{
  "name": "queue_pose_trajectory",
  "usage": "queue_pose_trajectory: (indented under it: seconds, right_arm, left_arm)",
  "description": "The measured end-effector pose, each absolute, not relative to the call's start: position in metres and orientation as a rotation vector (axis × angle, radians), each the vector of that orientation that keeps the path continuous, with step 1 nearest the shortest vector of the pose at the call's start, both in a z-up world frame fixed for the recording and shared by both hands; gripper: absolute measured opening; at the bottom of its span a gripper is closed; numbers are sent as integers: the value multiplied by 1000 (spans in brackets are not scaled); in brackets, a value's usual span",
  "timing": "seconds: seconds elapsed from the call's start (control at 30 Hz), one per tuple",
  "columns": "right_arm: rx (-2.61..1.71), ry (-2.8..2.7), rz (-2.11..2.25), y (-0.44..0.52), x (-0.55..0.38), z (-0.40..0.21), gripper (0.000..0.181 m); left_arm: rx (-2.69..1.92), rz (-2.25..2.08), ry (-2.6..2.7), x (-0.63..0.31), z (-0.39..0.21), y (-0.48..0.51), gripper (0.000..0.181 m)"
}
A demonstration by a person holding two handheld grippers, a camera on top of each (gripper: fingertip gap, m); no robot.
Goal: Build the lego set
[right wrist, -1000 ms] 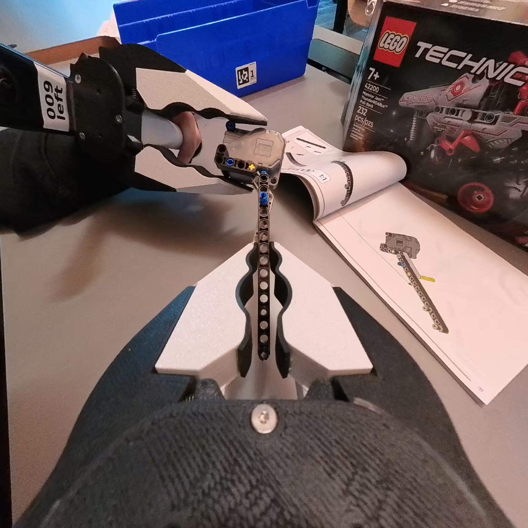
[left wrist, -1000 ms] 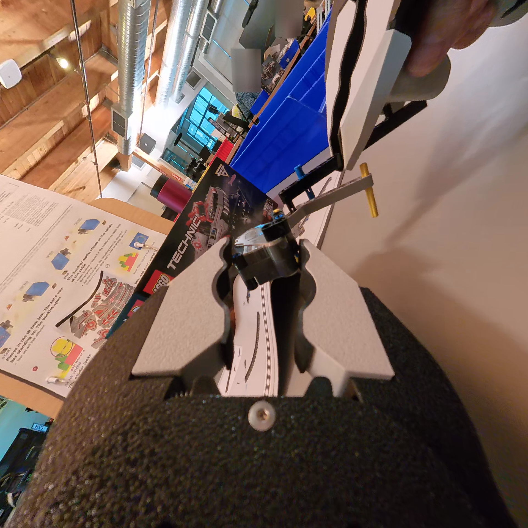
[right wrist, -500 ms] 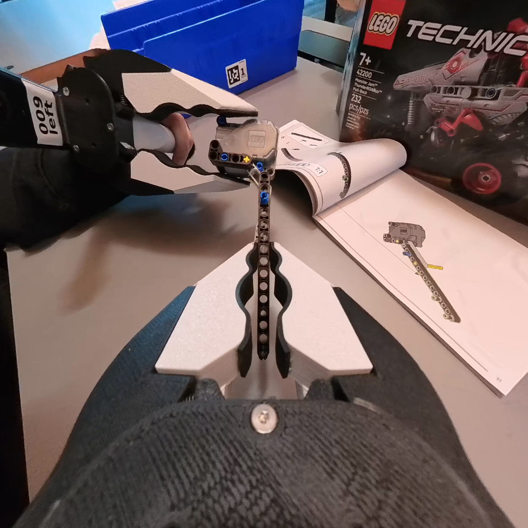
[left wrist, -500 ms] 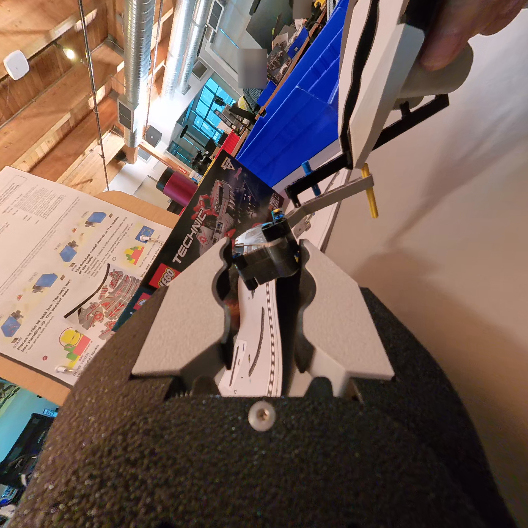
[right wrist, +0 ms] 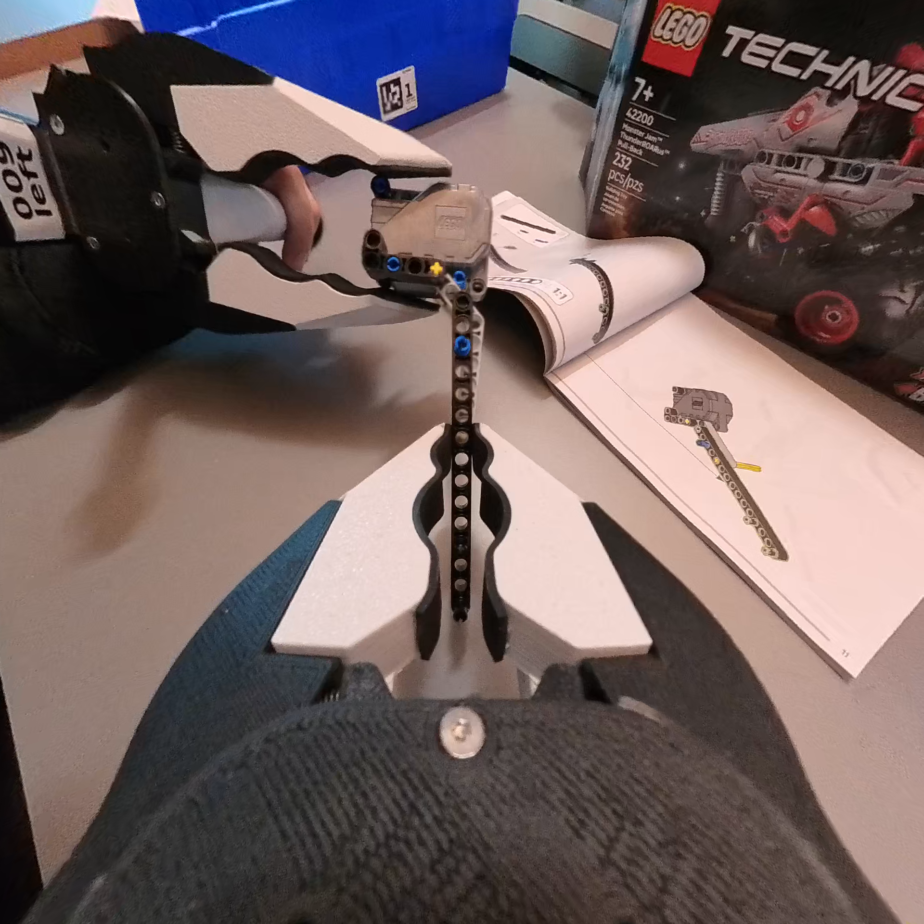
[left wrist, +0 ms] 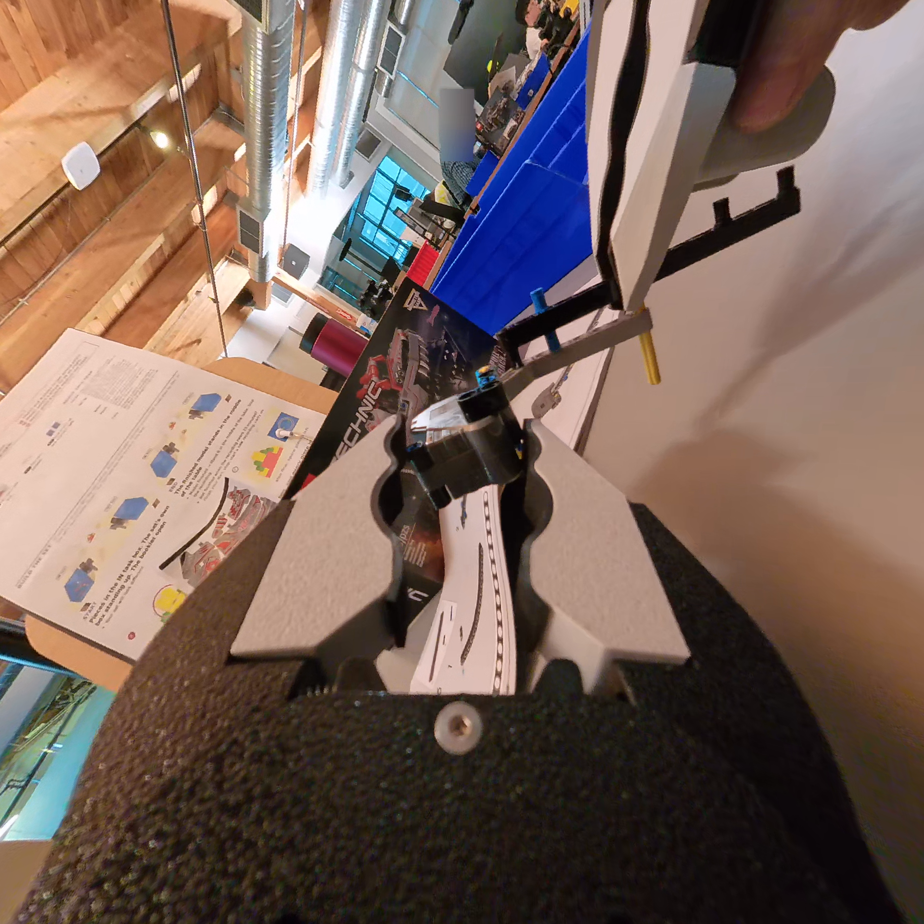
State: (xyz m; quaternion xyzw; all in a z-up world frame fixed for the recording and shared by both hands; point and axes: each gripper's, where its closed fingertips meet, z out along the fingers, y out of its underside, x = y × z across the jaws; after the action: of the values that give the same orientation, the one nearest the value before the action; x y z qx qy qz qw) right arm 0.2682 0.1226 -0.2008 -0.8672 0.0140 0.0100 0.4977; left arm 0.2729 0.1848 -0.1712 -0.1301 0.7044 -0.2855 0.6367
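Note:
My left gripper is shut on the grey and black motor block, held above the table. My right gripper is shut on a long black holed beam that points forward and up. The beam's far end, with a blue pin, meets the underside of the motor block, which sits in the left gripper. The left wrist view shows the right gripper at the top right, with a grey beam, a yellow axle and a blue pin by it.
An open instruction booklet lies on the grey table to the right. The set's box stands behind it. A blue bin is at the back. A printed sheet stands on the left of the left wrist view.
Both grippers have shifted slightly together while keeping their holds. In the left wrist view the right gripper has moved up and to the right. The beam's end stays at the motor block.

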Motion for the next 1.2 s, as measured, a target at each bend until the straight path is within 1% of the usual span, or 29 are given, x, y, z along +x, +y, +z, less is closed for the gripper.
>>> queue_pose_trajectory:
  seconds: [0.03,0.13,1.2]
  right_arm:
    - [-2109,28,9,123,268,-201,5]
    - [-2137,30,-42,121,271,-203,4]
    - [-2129,60,14,122,272,-211,4]
  left_arm:
    - [-296,-650,1606,273,-171,185,43]
    - [-297,-649,1599,273,-170,186,43]
    - [-262,-608,1607,270,-169,182,43]
